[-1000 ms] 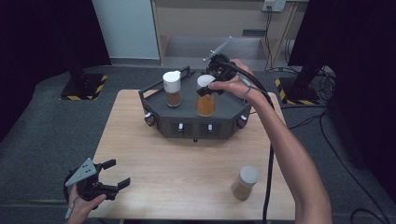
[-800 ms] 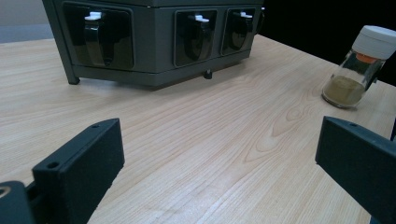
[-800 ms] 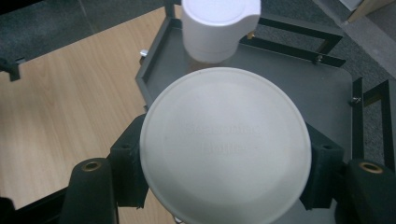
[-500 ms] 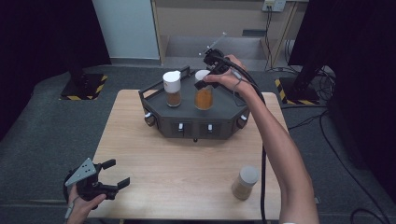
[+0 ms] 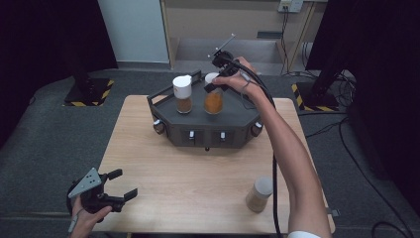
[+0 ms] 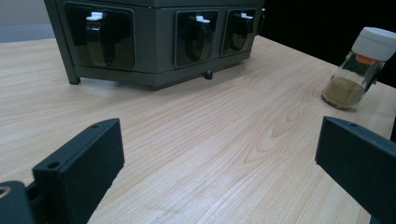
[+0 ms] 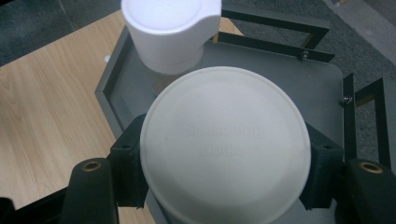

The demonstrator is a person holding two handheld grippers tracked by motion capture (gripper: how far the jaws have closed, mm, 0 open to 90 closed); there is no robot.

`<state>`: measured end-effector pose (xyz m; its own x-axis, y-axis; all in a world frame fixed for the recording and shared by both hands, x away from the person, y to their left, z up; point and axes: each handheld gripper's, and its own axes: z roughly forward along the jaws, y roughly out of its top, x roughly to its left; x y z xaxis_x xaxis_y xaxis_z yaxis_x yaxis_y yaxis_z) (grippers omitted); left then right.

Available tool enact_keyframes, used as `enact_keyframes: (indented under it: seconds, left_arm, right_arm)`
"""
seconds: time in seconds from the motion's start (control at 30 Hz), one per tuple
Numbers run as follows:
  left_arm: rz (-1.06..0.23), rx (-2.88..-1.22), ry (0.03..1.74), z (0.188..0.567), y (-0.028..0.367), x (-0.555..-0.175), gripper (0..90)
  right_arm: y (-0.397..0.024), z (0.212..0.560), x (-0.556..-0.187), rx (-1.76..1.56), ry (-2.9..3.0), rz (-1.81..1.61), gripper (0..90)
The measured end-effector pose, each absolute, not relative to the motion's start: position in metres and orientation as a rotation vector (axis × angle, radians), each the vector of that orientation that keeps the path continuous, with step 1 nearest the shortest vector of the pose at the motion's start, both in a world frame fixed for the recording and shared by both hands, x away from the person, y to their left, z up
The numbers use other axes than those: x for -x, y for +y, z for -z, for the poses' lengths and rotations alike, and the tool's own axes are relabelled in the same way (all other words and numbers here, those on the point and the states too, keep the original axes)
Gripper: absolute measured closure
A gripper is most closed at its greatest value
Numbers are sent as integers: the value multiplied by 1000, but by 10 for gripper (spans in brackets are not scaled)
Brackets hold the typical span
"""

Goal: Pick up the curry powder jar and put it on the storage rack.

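A dark grey rack point(image 5: 208, 126) with knobs on its front stands at the table's far side. On its top sits a white-capped jar of brown spice point(image 5: 183, 94), whose cap point(image 7: 170, 28) lies just beyond my right gripper. That right gripper point(image 5: 214, 85) is shut on the white lid point(image 7: 224, 144) of a jar of orange spice point(image 5: 214, 103), upright over the rack's top point(image 7: 280, 74) beside the first jar. Whether it rests there I cannot tell. At the table's near left corner my left gripper point(image 5: 125, 184) is open, with bare wood between its jaws point(image 6: 219, 158).
A third jar point(image 5: 259, 195) with a white cap and tan powder stands alone near the table's front right, and it appears again at the right of the left gripper view point(image 6: 357, 70). Low rails edge the rack's top. Dark floor and cables surround the table.
My right gripper has carried the orange jar a little left and toward the back of the rack, closer to the brown jar. The left gripper has stayed put.
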<state>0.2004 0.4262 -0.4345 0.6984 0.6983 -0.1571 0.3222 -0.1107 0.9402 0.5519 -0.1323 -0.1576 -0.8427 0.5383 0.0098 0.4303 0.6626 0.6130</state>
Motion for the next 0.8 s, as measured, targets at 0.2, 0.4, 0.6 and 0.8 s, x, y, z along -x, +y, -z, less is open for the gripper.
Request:
enact_keyframes:
  seconds: [0.2,0.4,0.6,0.8]
  left_arm:
    - [-388,-1706,826,435,426,-201,0]
    - [-388,-1705,827,435,427,-200,0]
    - [-387,-1704,826,435,427,-200,0]
    - [-387,-1703,827,435,427,-200,0]
  right_arm:
    - [-127,162,-560,-813,2727,-891,340]
    - [-122,167,-566,-822,2745,-874,340]
    - [-119,172,-570,-828,2754,-865,340]
    - [-119,175,-573,-839,2756,-864,340]
